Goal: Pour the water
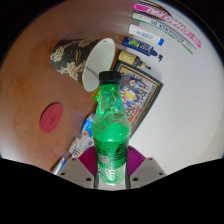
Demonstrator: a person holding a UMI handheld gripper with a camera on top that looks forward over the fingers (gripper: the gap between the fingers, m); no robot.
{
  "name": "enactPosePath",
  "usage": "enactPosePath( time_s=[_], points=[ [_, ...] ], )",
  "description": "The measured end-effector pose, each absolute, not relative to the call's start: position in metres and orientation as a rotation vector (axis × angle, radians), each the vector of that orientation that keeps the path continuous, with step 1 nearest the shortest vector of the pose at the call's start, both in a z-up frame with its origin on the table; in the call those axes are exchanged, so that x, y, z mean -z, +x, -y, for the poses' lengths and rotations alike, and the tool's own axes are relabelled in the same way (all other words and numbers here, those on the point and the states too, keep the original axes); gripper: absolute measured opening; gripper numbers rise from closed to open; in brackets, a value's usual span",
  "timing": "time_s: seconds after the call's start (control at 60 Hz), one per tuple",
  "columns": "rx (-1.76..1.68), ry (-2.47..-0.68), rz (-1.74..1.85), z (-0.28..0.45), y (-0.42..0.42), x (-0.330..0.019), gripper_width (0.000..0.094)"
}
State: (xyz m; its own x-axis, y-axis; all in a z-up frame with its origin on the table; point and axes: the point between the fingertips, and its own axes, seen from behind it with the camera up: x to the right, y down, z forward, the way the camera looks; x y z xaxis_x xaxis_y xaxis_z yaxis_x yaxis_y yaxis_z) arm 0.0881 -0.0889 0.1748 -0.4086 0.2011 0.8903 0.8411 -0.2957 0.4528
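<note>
A green plastic bottle (110, 125) with a green cap stands upright between my fingers, and my gripper (111, 160) is shut on it low on its body, the magenta pads (89, 158) pressing both sides. Beyond the bottle, a white paper cup (100, 62) lies tilted on its side on the brown table (30, 85), its open mouth facing the bottle. The bottle's base is hidden below the fingers.
A patterned cloth bundle (68, 55) lies just left of the cup. A red round coaster (51, 117) sits on the table to the left. A picture card (138, 90) lies behind the bottle, and small packets and boxes (150, 40) lie beyond on a white surface (185, 110).
</note>
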Motion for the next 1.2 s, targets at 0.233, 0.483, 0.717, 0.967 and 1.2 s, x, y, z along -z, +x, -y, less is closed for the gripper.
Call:
enactPosePath(
  time_s=[0.233,0.483,0.717,0.967,1.2],
  points=[
    [1.441,-1.63,1.162,0.102,0.096,-0.176,0.035],
    [0.697,-1.844,0.567,0.101,0.051,-0.19,0.0349],
    [0.117,-1.873,0.19,0.089,0.038,-0.166,0.0351],
    [-0.065,-1.902,-0.003,0.074,0.068,-0.111,0.035],
    [-0.082,-1.884,-0.024,0.071,0.08,-0.079,0.0379]
  ],
)
